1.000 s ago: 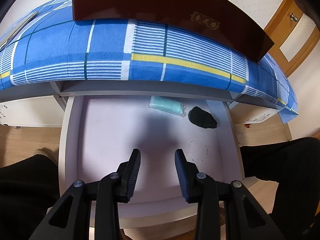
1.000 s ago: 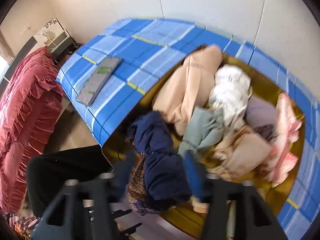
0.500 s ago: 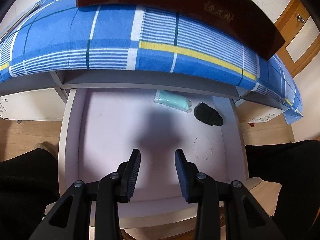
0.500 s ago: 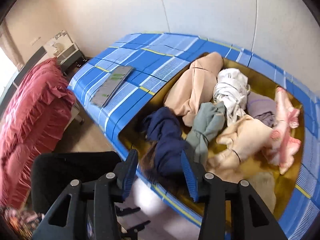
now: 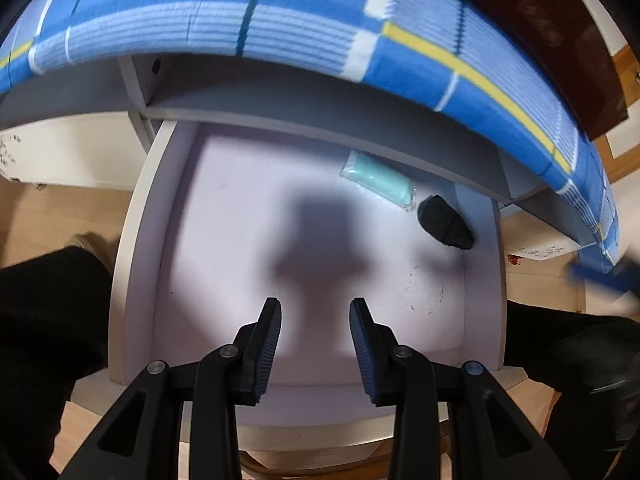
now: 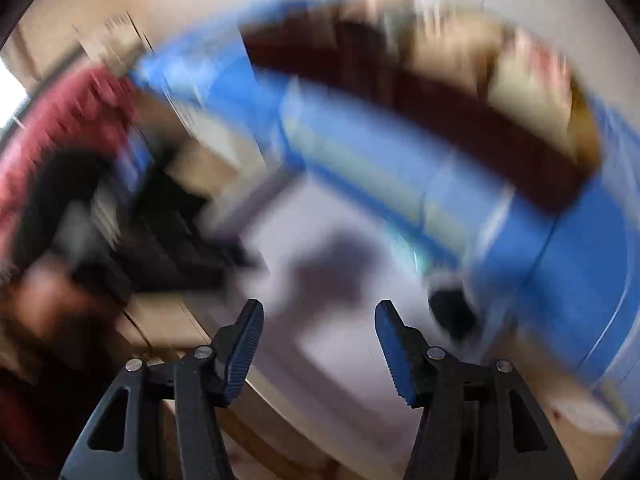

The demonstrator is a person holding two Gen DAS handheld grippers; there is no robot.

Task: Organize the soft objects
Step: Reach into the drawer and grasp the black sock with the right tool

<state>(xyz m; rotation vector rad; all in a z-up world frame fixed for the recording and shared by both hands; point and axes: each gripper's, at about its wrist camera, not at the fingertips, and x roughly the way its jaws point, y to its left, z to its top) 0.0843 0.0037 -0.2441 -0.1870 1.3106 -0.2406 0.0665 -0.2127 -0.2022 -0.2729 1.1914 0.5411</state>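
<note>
Left wrist view: an open drawer (image 5: 132,240) with a pale lilac floor projected from under a table draped with a blue checked cloth (image 5: 304,28). A dark brown tray (image 5: 560,40) sat on the cloth at the upper right, only its edge showing. Two soft items lay in the drawer's far right corner: a mint-green packet (image 5: 378,180) in clear wrap and, just beside it toward the right wall, a black bundle (image 5: 444,222). A faint ring-shaped mark (image 5: 426,290) showed on the floor nearer the front. The person's dark-clothed legs (image 5: 48,340) flanked the drawer on both sides. Nothing stood between the left gripper (image 5: 315,344) and the drawer floor; its shadow fell across the middle.

The left gripper pointed steeply down over the front half of the drawer, its jaws narrowly parted and empty, well apart from both soft items.

Right wrist view (heavily blurred by motion): the same cloth (image 6: 560,264) and tray (image 6: 460,128) swept across the upper half, with pale heaped fabrics (image 6: 520,80) in the tray, their kinds not distinguishable. The drawer floor (image 6: 340,344) lay below, the black bundle (image 6: 452,312) at its right. A red ruffled fabric (image 6: 60,128) occupied the left edge.

The right gripper (image 6: 320,344) also pointed steeply down toward the drawer, its jaws opening, moderately wide, with nothing between them.
</note>
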